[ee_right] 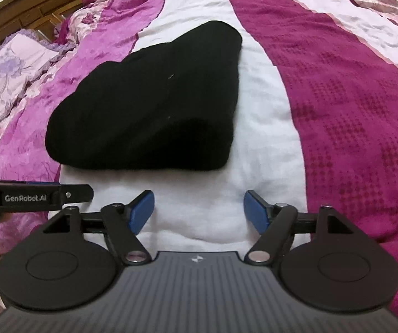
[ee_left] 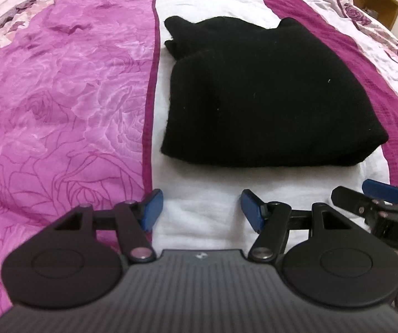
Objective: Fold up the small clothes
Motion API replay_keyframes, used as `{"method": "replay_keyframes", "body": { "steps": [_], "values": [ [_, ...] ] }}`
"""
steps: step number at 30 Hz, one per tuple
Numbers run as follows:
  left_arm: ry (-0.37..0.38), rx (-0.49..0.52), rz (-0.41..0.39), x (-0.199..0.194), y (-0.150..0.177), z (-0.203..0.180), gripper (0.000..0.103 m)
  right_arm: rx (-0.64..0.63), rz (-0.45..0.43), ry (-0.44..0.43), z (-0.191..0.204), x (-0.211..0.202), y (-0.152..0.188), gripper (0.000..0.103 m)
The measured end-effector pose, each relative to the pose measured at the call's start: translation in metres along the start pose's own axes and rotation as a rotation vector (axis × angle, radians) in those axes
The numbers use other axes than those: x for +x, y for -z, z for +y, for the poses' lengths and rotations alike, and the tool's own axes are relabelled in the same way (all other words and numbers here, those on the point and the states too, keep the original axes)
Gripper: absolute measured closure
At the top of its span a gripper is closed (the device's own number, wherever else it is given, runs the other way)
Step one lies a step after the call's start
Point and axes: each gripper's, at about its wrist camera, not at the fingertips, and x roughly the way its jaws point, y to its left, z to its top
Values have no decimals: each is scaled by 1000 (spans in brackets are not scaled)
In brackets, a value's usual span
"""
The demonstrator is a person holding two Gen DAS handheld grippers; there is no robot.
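i hold both grippers back, left gripper (ee_left: 199,208) and right gripper (ee_right: 199,208) with jaws wide and empty, so nothing snags the black knitted garment (ee_left: 260,94), lying folded on the white middle strip of the pink floral bed (ee_left: 60,97).

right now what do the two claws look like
Both match: the left claw and right claw have blue pads on black linkage arms with silver pivot pins, round black discs and a ribbed grey body. White "GenRobot.AI" lettering marks the left one's side.
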Motion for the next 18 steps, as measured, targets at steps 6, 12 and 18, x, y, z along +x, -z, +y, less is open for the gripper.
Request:
{"method": "replay_keyframes", "body": {
  "steps": [6,12,18],
  "values": [
    [-16,-13,2,2,1,-1,39,-18,-3,3,3,2,2,21],
    [-29,-13,-4,2,3,-4,39,-3,-7,-9,-1,3,1,20],
    [-36,-13,-7,0,4,-6,39,5,-10,-14,-3,3,1,20]
  ]
}}
